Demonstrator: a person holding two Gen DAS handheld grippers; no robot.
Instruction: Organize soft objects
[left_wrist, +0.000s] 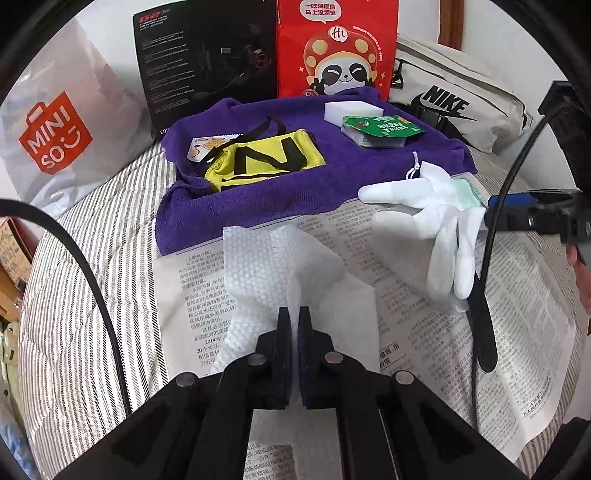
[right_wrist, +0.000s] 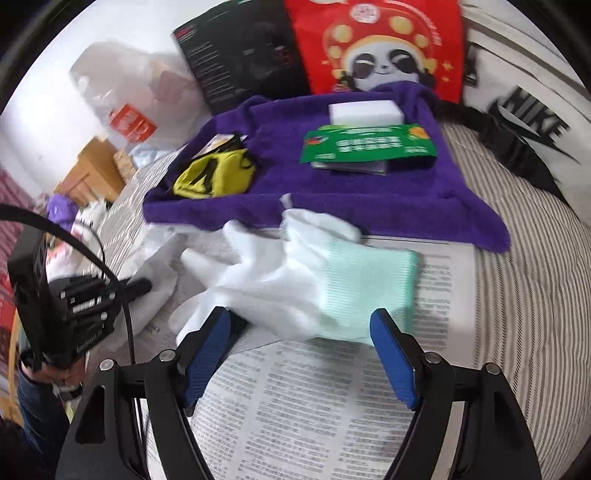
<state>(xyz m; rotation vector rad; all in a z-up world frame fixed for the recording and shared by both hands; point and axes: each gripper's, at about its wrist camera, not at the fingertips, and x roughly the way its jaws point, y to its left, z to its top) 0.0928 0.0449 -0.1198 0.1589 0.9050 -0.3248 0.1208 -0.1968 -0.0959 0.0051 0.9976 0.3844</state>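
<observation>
My left gripper (left_wrist: 294, 314) is shut on a fold of a white dimpled cloth (left_wrist: 258, 266) that lies on the newspaper (left_wrist: 424, 332). A white glove (left_wrist: 439, 218) with a mint-green cuff lies to the right of it. In the right wrist view the glove (right_wrist: 295, 280) spreads just ahead of my right gripper (right_wrist: 301, 315), which is open, its blue pads (right_wrist: 391, 354) flanking the cuff edge without pressing it. Behind lies a purple towel (right_wrist: 332, 192) carrying a yellow pouch (right_wrist: 214, 177), a white sponge (right_wrist: 364, 110) and a green packet (right_wrist: 369, 144).
A striped bedcover (left_wrist: 92, 295) lies under the newspaper. At the back stand a black box (left_wrist: 207, 59), a red panda bag (left_wrist: 336, 48), a Nike bag (left_wrist: 461, 99) and a Miniso bag (left_wrist: 55, 133). My left gripper (right_wrist: 85, 306) and its cable show at the right wrist view's left edge.
</observation>
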